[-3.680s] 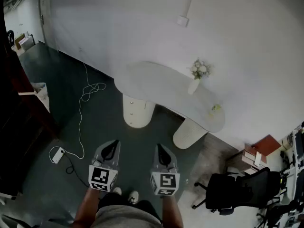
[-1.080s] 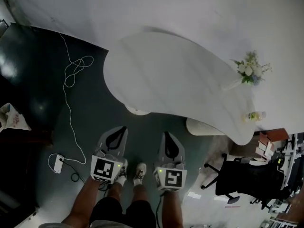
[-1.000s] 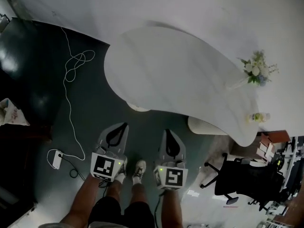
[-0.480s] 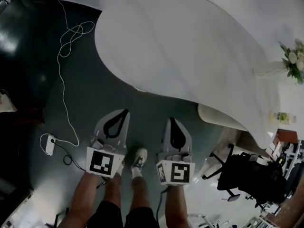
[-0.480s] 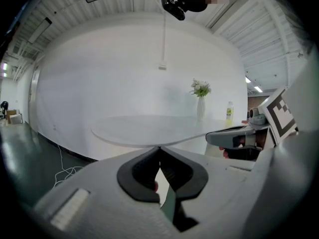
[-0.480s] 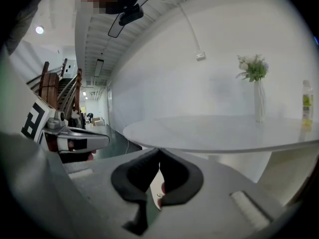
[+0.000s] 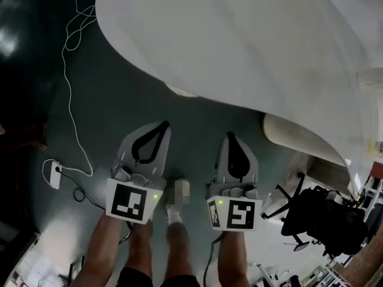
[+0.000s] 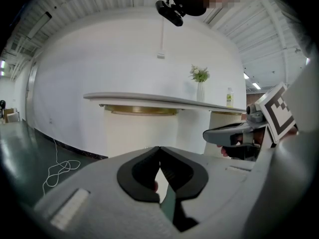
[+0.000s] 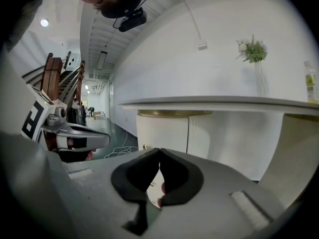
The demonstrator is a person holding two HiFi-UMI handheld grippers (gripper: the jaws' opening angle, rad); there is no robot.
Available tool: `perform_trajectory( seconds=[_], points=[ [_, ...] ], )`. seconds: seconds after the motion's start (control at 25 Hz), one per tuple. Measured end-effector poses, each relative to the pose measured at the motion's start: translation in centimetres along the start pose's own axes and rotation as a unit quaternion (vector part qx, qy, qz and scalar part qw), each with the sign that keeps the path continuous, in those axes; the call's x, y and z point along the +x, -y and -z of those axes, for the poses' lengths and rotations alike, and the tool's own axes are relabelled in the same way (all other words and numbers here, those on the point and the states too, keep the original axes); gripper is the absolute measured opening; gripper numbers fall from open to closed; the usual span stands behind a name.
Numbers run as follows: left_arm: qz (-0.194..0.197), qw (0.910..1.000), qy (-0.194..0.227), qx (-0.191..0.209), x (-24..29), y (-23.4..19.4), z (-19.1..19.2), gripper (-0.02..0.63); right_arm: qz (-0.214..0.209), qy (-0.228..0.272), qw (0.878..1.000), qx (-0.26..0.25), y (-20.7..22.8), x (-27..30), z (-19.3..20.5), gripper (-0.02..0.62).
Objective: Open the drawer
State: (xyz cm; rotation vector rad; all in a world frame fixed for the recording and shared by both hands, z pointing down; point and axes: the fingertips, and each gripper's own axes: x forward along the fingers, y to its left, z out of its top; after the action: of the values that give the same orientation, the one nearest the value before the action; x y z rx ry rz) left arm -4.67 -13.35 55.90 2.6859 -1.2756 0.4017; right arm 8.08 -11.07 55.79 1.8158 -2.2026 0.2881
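Nearest, the left gripper [image 7: 164, 124] and the right gripper [image 7: 229, 136] are held side by side, low in front of the person's legs. They aim slightly downward at the furniture ahead, probably to come level with a handle. Each pair of jaws is pressed together with nothing between them, and neither touches anything. Beyond, well apart from both, a cream pedestal [image 9: 199, 133] stands under the white table [image 7: 239, 40]. Its small brass knob [image 9: 145, 147] likely marks the drawer [image 9: 159, 133], not yet opened. Farthest, a vase of flowers [image 8: 200, 83] stands on the tabletop.

No legible txt, only b/w square markers [image 7: 128, 201] on left gripper [image 7: 165, 124], right gripper [image 7: 229, 135]
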Motion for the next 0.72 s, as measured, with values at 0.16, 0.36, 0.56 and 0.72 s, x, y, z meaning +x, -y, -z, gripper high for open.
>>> perform_trajectory(
  seconds=[0.16, 0.36, 0.56, 0.72],
  points=[
    [-0.001, 1.0000, -0.002, 0.003, 1.4, -0.2, 2.1, 0.009, -0.002, -0.003, 1.000, 0.003, 0.1, 1.1, 2.3, 0.005],
    [0.002, 1.0000, -0.002, 0.009, 3.1, -0.3, 3.2, 0.009, -0.003, -0.004, 1.000, 0.005, 0.3, 2.0, 3.6, 0.005],
    [0.007, 0.9995, -0.031, -0.006, 5.2, -0.1, 4.4, 0.010, 0.001, -0.003, 1.000, 0.008, 1.6, 2.2, 3.6, 0.005],
    [0.004, 0.9993, -0.036, -0.010, 7.2, -0.8, 4.5, 0.012, 0.001, -0.007, 1.000, 0.006, 2.5, 2.3, 3.9, 0.005]
  ],
)
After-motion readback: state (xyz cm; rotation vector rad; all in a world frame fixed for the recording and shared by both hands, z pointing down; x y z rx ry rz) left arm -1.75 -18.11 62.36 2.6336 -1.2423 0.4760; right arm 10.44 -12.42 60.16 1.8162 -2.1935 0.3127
